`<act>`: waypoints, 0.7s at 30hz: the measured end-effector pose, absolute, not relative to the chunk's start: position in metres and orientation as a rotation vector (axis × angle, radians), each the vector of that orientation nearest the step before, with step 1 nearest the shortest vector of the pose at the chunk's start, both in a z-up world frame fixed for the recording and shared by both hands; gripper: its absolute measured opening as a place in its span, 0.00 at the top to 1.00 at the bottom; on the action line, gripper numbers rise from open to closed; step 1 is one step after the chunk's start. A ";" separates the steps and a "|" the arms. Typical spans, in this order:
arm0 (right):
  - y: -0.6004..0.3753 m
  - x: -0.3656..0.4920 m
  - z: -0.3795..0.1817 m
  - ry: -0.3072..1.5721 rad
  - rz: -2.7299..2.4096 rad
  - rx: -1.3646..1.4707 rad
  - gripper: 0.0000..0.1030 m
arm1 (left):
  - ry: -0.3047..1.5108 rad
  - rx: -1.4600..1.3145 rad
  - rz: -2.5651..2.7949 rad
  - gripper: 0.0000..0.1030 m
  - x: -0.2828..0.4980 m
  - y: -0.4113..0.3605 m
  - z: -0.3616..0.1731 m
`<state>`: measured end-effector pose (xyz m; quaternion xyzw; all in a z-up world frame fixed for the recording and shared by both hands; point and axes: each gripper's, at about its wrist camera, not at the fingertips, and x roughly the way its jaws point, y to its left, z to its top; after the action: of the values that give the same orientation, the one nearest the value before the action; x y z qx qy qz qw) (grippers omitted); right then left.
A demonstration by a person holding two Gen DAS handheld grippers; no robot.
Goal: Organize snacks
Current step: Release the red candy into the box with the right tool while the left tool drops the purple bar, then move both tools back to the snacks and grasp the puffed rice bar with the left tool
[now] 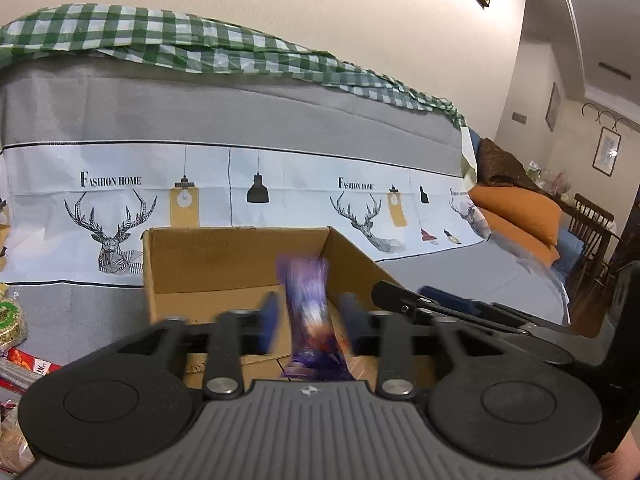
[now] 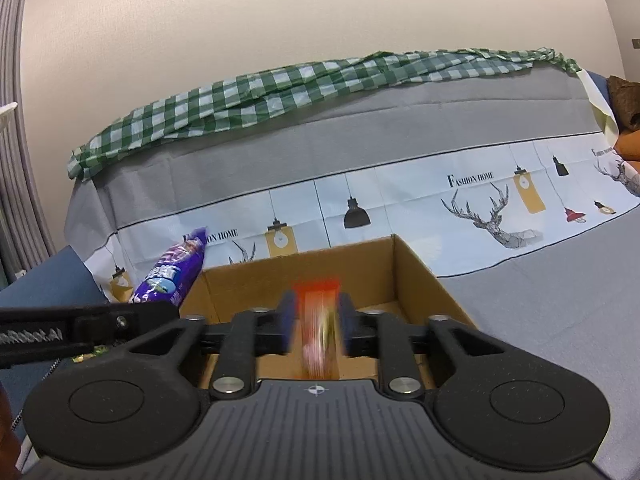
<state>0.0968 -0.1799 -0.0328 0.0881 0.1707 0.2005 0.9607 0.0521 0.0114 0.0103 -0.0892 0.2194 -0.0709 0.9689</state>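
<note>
Here we are at the release step: both snacks sit between parted jaws, right above the open cardboard box (image 1: 240,264). In the left wrist view the left gripper (image 1: 308,316) stands spread, with clear gaps between its blue pads and the purple snack packet (image 1: 310,320), which shows as a vertical smear and looks to be dropping free. In the right wrist view the right gripper (image 2: 316,316) is likewise parted around the orange-red snack packet (image 2: 320,332), also smeared downward, with narrow gaps on each side. We judge that neither packet is pinched any more.

From the right wrist view the purple packet appears glossy, a crinkled foil pillow with white lettering, tilted at the box's left wall. The orange-red one is too blurred to read its shape. The box is plain brown corrugated card, its flaps upright, and what we see of its floor looks bare.

The box rests on a grey sofa cover (image 1: 460,276) printed with deer and lamps, a green checked cloth (image 2: 280,92) rumpled along the top. More packets (image 1: 16,344) wait at the left edge, so the next move calls for drawing both claws back, wide, to fetch another.
</note>
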 end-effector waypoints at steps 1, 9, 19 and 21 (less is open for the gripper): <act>-0.181 0.096 -0.032 0.338 0.402 0.181 0.40 | 0.430 -0.170 -0.136 0.54 0.051 0.010 0.011; -0.178 0.094 -0.032 0.339 0.405 0.170 0.38 | 0.365 -0.167 -0.120 0.54 0.043 0.019 0.012; -0.168 0.081 -0.025 0.331 0.427 0.167 0.46 | 0.445 -0.218 -0.163 0.55 0.026 0.056 0.013; -0.163 0.077 -0.023 0.331 0.439 0.171 0.50 | 0.443 -0.203 -0.159 0.56 0.017 0.063 0.015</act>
<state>0.0774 -0.1632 -0.0227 0.0842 0.1633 0.2166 0.9588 0.0174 0.0629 0.0146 -0.1002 0.2189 -0.0788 0.9674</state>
